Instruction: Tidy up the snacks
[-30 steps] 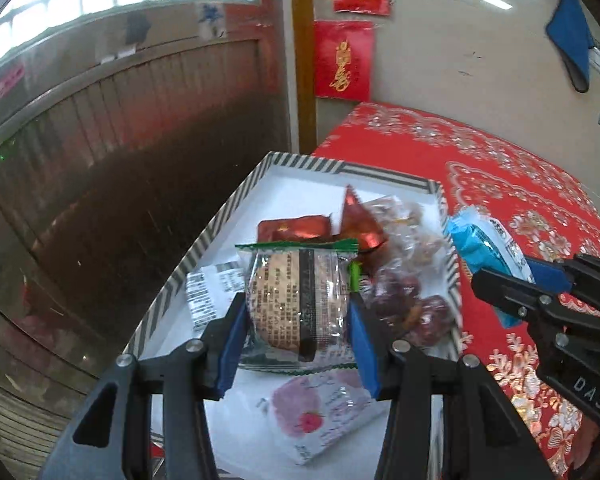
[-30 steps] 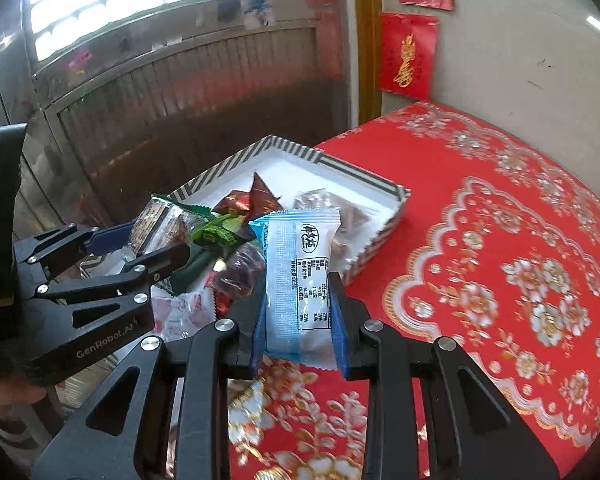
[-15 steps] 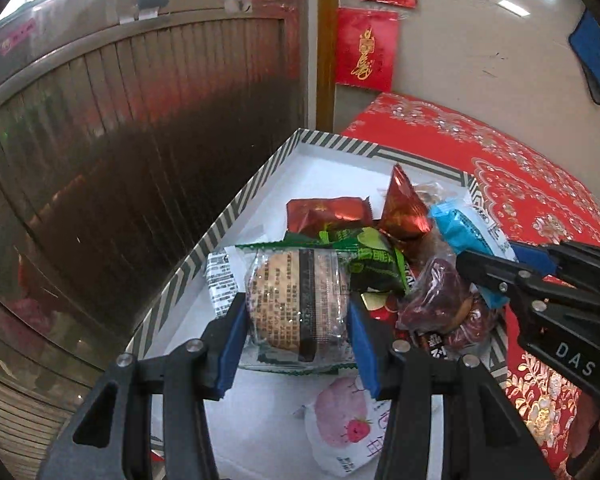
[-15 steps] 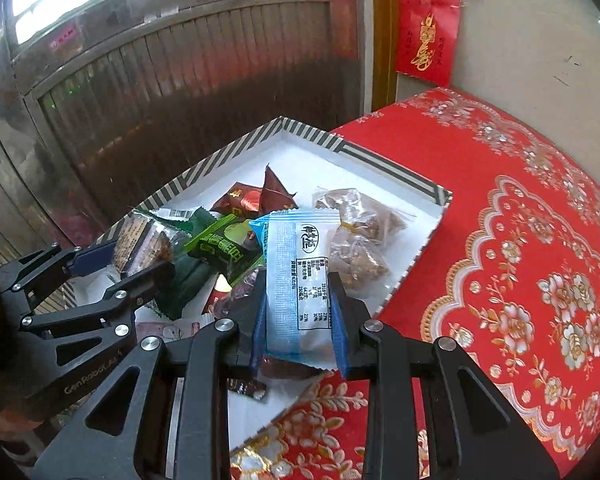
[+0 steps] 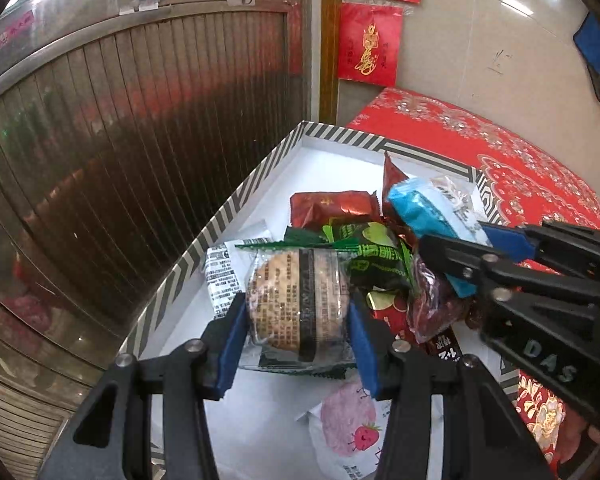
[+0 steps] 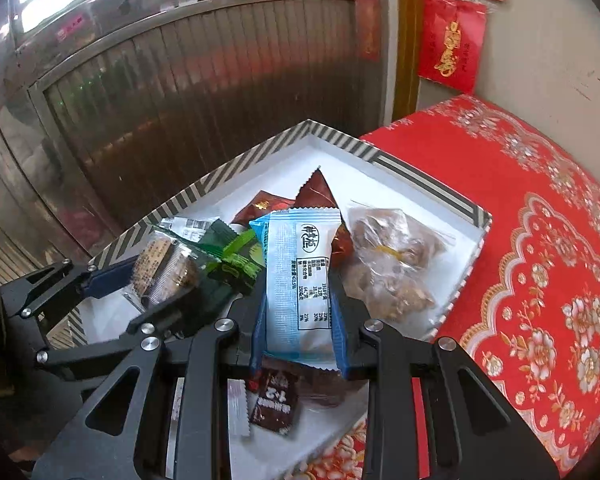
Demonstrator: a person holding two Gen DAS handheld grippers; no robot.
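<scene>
My left gripper is shut on a clear-wrapped round cake and holds it over the white box with a striped rim. My right gripper is shut on a blue and white snack packet and holds it over the same box. The right gripper also shows in the left wrist view, with the blue packet. The left gripper with the cake shows in the right wrist view. Several wrapped snacks lie in the box: red packets, a green packet, a pink strawberry packet.
The box sits at the edge of a table with a red patterned cloth. A clear bag of brown snacks lies at the box's right side. A metal shutter door stands beyond the table on the left. Red paper decorations hang on the wall.
Both grippers have moved forward over the box with their snacks held. The right gripper with the blue packet has come in from the cloth to above the pile in the box.
</scene>
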